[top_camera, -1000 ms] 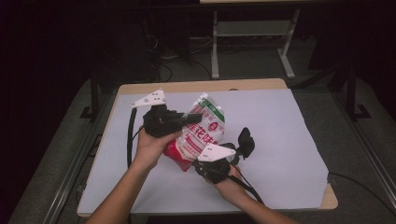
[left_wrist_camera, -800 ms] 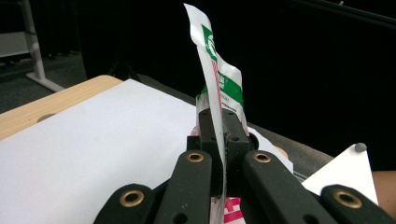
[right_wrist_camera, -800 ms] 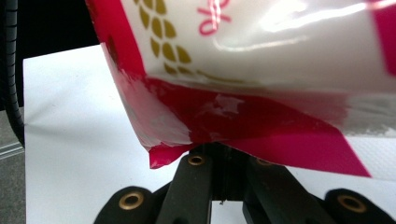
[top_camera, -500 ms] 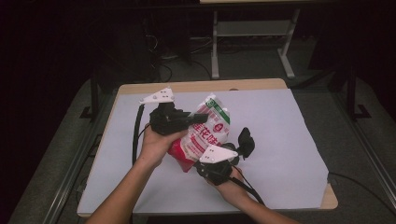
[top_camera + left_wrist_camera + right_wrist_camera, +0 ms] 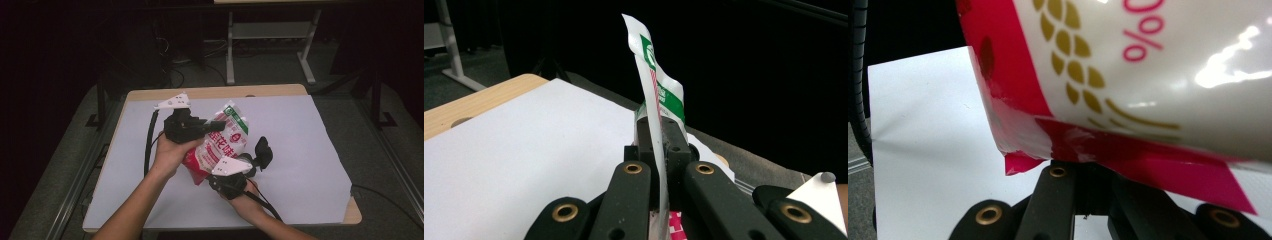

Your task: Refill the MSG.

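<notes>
Claws grip one snack bag (image 5: 220, 145) above the white-covered counter (image 5: 300, 145): the left claw (image 5: 200, 125) is clamped on its green-and-white top edge, the right claw (image 5: 235, 172) is clamped on its red bottom seam, holding it tilted.

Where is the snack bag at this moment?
High view: the snack bag is held above the white sheet, centre-left, between the left hand-held gripper and right hand-held gripper.

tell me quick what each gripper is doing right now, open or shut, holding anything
Left gripper: shut on the green-banded top edge of the glossy red and white plastic food bag.
Right gripper: shut on the bag's red bottom seam.
</notes>
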Tool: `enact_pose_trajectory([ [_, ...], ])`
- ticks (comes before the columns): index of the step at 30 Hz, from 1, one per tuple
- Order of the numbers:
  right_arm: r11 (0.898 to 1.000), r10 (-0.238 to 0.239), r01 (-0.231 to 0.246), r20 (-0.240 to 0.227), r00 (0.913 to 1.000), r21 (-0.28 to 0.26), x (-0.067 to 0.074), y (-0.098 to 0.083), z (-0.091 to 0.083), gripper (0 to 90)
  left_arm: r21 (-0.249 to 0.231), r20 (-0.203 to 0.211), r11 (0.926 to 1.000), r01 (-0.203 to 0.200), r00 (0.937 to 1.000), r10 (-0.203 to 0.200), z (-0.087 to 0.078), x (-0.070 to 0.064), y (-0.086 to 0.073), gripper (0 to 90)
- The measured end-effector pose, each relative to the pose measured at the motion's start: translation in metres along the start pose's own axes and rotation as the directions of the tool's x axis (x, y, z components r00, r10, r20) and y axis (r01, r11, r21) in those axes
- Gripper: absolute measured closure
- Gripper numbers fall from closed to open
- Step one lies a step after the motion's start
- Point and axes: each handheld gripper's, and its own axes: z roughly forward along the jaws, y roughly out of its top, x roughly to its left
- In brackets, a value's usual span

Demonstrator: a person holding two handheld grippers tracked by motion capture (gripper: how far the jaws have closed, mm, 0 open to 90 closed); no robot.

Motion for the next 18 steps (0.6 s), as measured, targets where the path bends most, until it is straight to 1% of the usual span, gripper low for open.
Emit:
enact_pose_trajectory([
  [1,1.0,0.0,0.0,-0.001,1.0,0.001,0.0,0.0,0.0,90.0,0.0,0.0,1.0,0.003,1.0,-0.003,0.001,0.0,0.0,90.0],
  [8,1.0,-0.003,0.003,0.004,1.0,0.004,0.001,-0.001,0.001,90.0,0.023,0.012,0.9997,-0.006,0.9999,0.005,0.008,-0.002,0.002,90.0],
  [11,1.0,-0.003,0.003,0.005,1.0,0.002,0.001,-0.001,0.001,90.0,0.03,0.01,0.9995,-0.009,0.9999,0.009,0.011,-0.002,0.003,90.0],
  [13,1.0,0.006,-0.006,0.003,1.0,0.004,0.001,-0.001,0.002,90.0,0.034,0.007,0.9994,-0.01,0.9999,0.009,0.012,-0.002,0.003,90.0],
  [18,1.0,0.012,-0.012,0.003,0.9999,0.002,0.001,-0.002,0.002,90.0,0.046,0.003,0.9989,-0.002,1.0,0.002,0.014,-0.002,0.004,90.0],
])
